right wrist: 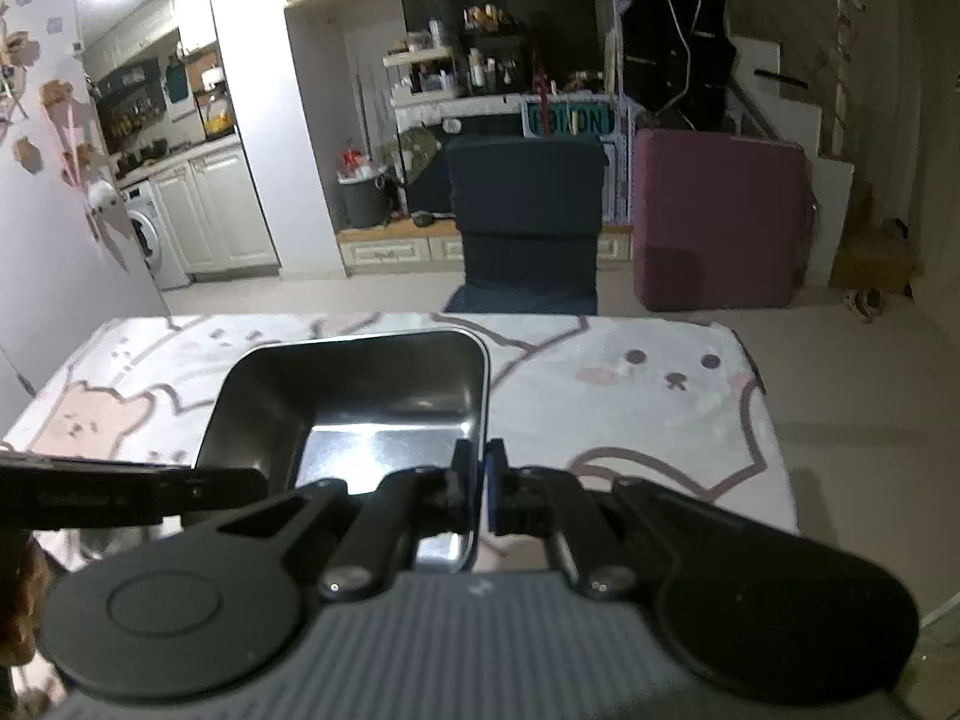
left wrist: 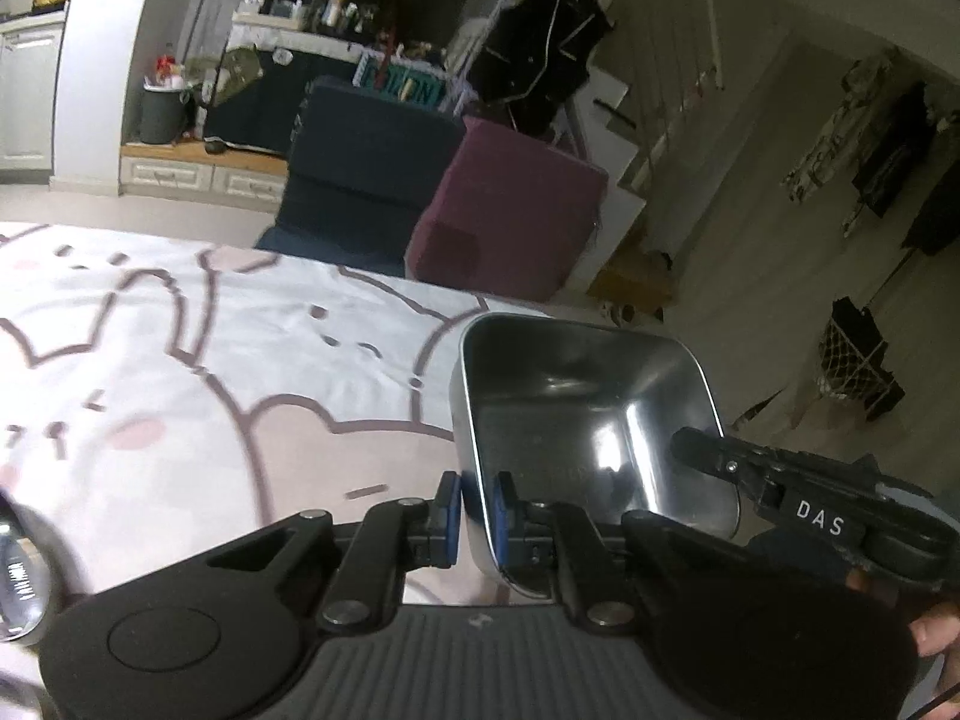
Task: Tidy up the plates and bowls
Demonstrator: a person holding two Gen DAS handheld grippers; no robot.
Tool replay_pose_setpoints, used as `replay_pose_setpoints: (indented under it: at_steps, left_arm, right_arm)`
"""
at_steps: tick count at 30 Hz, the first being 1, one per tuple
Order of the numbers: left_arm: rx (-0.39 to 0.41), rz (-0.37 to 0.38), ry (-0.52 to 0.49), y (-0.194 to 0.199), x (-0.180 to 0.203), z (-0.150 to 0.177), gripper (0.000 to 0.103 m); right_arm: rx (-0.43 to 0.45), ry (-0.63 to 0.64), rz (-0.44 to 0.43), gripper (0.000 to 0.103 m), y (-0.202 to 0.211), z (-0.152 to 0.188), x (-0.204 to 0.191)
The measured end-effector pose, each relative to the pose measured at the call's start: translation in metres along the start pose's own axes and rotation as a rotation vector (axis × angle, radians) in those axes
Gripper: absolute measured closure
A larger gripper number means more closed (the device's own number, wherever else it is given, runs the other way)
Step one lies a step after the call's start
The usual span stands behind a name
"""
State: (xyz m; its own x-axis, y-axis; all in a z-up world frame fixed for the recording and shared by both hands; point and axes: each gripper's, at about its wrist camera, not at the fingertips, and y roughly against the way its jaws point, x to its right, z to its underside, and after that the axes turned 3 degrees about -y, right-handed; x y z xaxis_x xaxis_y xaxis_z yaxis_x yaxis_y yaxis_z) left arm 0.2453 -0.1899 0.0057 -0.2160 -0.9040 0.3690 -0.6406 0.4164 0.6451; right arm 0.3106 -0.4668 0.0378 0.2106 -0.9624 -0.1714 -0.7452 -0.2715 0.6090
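A deep rectangular steel tray [left wrist: 570, 396] hangs above the table, carried by both grippers. In the left wrist view my left gripper [left wrist: 477, 495] is shut on the tray's near left wall, one blue pad on each side of it. The right gripper's fingers [left wrist: 720, 462] reach the tray's right wall from the right. In the right wrist view the same tray [right wrist: 360, 384] sits left of centre, and my right gripper [right wrist: 480, 468] is shut on its right wall. The left gripper's fingers [right wrist: 228, 480] come in from the left edge. The tray is empty.
A tablecloth [right wrist: 630, 420] with pink cartoon animals covers the table [left wrist: 180, 360] below. A shiny metal thing [left wrist: 18, 570] shows at the left edge of the left wrist view. Beyond the table's far edge stand a dark blue seat [right wrist: 528, 210] and a maroon block [right wrist: 720, 216].
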Motion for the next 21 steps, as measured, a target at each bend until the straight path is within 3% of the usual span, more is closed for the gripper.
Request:
replay_pose_setpoints:
  at_steps: [9, 21]
  left_arm:
    - [0.028, -0.043, -0.028, 0.086, -0.026, 0.018, 0.092]
    - [-0.005, -0.114, -0.066, 0.148, -0.083, 0.046, 0.092]
  right_arm:
    - [0.051, -0.033, -0.07, 0.098, 0.054, 0.017, -0.069]
    - [-0.005, -0.041, -0.13, 0.095, 0.074, 0.06, -0.147]
